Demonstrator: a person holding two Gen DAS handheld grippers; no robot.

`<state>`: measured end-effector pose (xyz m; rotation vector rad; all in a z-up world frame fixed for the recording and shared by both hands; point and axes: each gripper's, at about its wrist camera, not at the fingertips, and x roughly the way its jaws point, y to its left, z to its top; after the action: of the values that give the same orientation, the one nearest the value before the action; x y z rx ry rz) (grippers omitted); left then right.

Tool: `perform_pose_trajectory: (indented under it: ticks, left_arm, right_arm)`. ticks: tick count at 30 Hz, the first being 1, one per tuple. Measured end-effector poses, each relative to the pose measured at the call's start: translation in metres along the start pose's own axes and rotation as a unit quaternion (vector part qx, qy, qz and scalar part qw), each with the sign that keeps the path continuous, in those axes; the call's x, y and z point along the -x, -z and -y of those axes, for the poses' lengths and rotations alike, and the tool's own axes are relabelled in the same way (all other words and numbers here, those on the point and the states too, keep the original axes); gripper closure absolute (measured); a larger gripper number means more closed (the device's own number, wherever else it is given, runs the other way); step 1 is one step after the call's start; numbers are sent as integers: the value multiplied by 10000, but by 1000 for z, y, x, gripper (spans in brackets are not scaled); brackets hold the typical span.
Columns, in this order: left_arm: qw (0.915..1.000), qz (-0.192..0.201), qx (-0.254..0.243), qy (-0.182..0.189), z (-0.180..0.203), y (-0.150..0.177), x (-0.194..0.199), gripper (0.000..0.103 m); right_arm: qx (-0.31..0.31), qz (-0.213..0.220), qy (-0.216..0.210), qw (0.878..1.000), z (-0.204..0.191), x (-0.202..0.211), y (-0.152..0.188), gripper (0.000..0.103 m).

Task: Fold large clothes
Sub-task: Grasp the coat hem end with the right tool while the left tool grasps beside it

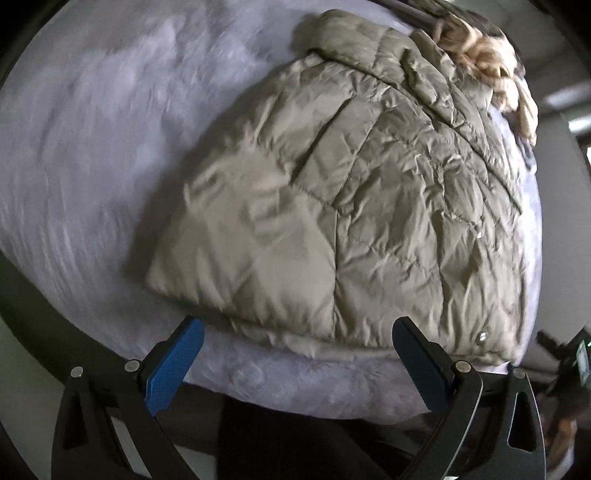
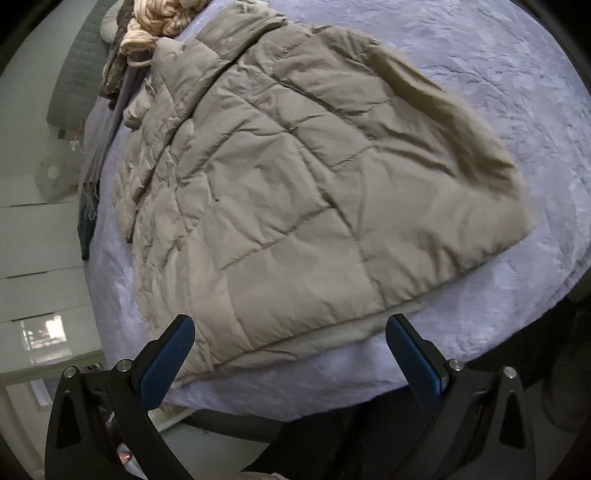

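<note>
A beige quilted puffer jacket (image 1: pixel 351 206) lies flat on a lavender bed cover (image 1: pixel 92 166), its hem toward me. The left gripper (image 1: pixel 297 325) hovers open just short of the hem, blue pads spread wide with nothing between them. In the right wrist view the same jacket (image 2: pixel 295 192) spreads across the bed cover (image 2: pixel 517 92); one side is folded over along the right edge. The right gripper (image 2: pixel 290 325) is open above the hem's near edge, holding nothing.
A pile of other clothes, with a chunky cream knit (image 2: pixel 159 18) on top, lies at the far end of the bed beyond the jacket's collar. A dark scarf (image 2: pixel 86 221) hangs off the bed's left side. Pale floor (image 2: pixel 33 229) lies left of the bed.
</note>
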<state>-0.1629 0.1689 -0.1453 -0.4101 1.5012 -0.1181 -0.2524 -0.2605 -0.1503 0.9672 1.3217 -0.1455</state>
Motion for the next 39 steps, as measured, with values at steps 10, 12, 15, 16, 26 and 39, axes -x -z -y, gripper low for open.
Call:
perform_pose_trajectory:
  ticks: [10, 12, 15, 16, 26, 39]
  left_arm:
    - [9929, -470, 809, 734, -16, 11, -40, 1]
    - [9914, -427, 954, 784, -16, 4, -45, 1]
    - [9907, -295, 1032, 830, -14, -6, -44, 1]
    - [9906, -251, 1048, 837, -13, -9, -44, 1]
    - [9927, -52, 901, 798, 1, -34, -46, 46]
    - [9922, 473, 156, 1139, 9, -53, 7, 85]
  right_arm:
    - [-1078, 40, -399, 9934, 72, 7, -8, 0]
    - [-1329, 5, -556, 9896, 83, 2, -8, 0]
    - [-1564, 56, -748, 9848, 91, -3, -9, 0]
    - [-1662, 82, -826, 9826, 94, -5, -9, 0]
    - [-2448, 381, -1778, 9524, 99, -15, -12, 9]
    - [-1777, 451, -1184, 9759, 65, -7, -13, 95]
